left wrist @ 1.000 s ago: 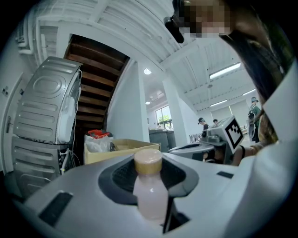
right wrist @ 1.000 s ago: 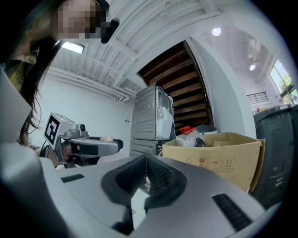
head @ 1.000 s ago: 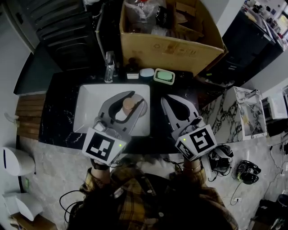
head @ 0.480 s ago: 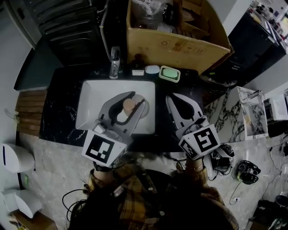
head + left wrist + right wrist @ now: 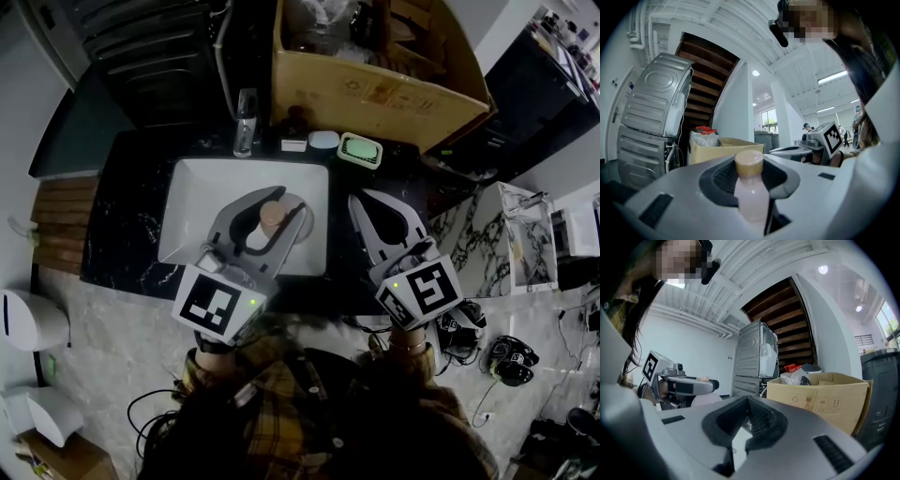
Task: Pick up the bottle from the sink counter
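Holding step, grasp judged made. Left claw [image 5: 277,204]: clamped on the bottle [image 5: 751,197], which has a pale pink body and a tan cap and stands upright between the pads. Location of bottle: over the white sink [image 5: 187,187], not on the dark worktop [image 5: 131,225]. Whether its base is clear of the basin cannot be told. Right claw [image 5: 362,199]: jaws together, nothing between them, beside the basin. Next move calls for a straight, steady raise with firm grip, bottle upright, clear of the sink rim.

dark marble counter [image 5: 127,239] holds white sink [image 5: 192,187], green dish [image 5: 361,150].
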Tool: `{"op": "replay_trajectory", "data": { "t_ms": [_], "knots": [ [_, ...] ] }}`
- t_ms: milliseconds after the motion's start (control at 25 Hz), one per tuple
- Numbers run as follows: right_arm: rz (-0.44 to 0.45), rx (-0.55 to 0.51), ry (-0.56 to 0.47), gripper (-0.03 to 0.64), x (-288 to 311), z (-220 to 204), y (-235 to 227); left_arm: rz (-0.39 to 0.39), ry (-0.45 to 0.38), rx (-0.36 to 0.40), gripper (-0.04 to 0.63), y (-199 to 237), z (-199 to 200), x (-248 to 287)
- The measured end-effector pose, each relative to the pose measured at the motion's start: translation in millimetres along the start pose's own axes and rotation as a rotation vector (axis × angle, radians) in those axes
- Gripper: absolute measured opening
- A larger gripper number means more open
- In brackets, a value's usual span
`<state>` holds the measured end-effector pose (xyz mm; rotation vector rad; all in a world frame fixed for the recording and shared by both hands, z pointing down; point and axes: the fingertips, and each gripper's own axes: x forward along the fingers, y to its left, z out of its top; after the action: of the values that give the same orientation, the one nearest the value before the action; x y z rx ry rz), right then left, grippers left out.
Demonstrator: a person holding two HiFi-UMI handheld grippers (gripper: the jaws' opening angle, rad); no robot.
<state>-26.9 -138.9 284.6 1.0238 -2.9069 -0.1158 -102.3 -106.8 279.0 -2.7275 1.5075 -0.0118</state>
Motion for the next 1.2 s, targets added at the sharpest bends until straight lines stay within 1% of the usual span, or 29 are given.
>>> {"op": "replay_trajectory", "data": {
  "t_ms": [120,360,560,720,840,1200],
  "knots": [
    [0.005,-0.005,0.008,0.015,0,-1,1,-0.007,-0.007,0.007,0.130,0,0,0],
    [0.014,-0.012,0.008,0.015,-4,-1,2,-0.015,-0.008,-0.007,0.130,-6,2,4],
    [0.006,-0.013,0.011,0.015,-6,-3,3,-0.020,-0.013,-0.009,0.130,-8,4,4],
    [-0.004,-0.009,0.013,0.015,-11,-5,2,-0.023,-0.027,0.014,0.130,-9,4,3],
    [-0.010,-0.006,0.012,0.015,-13,-6,1,-0.023,-0.014,-0.001,0.130,-10,5,3],
    [-0.010,-0.023,0.019,0.015,-14,-7,4,-0.027,-0.056,0.045,0.130,-8,7,2]
  ]
}}
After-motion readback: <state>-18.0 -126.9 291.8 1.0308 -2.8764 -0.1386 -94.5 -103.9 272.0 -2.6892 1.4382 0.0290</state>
